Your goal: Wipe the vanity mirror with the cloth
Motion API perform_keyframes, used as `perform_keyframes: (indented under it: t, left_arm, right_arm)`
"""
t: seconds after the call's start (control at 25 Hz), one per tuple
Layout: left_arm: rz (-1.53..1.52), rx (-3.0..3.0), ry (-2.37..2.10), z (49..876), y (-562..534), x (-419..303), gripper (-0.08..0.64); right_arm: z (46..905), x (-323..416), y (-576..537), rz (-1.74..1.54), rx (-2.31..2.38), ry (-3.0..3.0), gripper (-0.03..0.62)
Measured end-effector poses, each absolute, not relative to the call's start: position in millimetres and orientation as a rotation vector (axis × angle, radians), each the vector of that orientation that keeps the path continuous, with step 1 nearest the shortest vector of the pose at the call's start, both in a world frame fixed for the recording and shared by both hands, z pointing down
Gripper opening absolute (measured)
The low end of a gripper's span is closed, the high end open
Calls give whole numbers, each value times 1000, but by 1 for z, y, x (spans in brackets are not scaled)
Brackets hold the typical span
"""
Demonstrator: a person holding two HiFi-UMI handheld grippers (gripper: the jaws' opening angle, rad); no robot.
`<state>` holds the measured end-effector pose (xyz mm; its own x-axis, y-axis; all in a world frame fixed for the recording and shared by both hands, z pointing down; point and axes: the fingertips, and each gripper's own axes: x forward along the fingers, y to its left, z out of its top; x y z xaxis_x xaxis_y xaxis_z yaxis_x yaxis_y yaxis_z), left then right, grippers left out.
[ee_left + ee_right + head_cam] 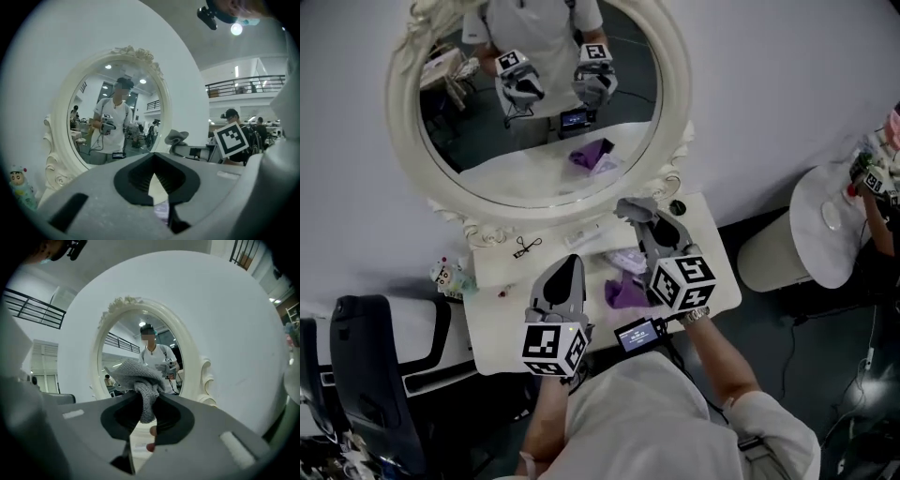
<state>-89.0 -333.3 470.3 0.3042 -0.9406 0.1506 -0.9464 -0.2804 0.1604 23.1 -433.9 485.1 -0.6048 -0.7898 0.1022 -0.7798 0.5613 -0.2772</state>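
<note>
An oval vanity mirror (539, 94) in an ornate cream frame stands at the back of a white table (717, 281), against a white wall. It fills the left gripper view (112, 117) and the right gripper view (140, 348). My right gripper (642, 220) is shut on a grey knitted cloth (636, 208), held just below the frame's lower right edge. The cloth (140, 376) bunches out of the jaws of the right gripper (145, 401). My left gripper (571, 265) points at the mirror's base from the table's middle, jaws together and empty (154, 161).
A purple cloth (623, 292) lies on the table between the grippers. An eyelash curler (525, 247) and a small figurine (445, 274) sit at the left. A black chair (366, 347) stands at the lower left, and a round white table (830, 225) at the right.
</note>
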Motion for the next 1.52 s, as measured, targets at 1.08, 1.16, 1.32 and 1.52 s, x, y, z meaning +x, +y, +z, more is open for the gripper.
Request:
perform_keyframes:
  t: [1.08, 1.16, 1.32, 1.52]
  left_arm:
    - [-54, 2602, -1395, 500, -55, -57, 0]
    - [-55, 2537, -1483, 500, -22, -52, 0]
    - [-3, 2478, -1536, 513, 61, -20, 0]
    - [10, 2429, -1536, 526, 140, 24, 0]
  right_arm:
    - [492, 97, -26, -621, -1616, 2486, 66]
    - [494, 108, 2, -646, -1557, 2527, 66]
    - [504, 137, 69, -674, -1488, 2556, 66]
    - [531, 162, 119, -767, -1429, 2583, 66]
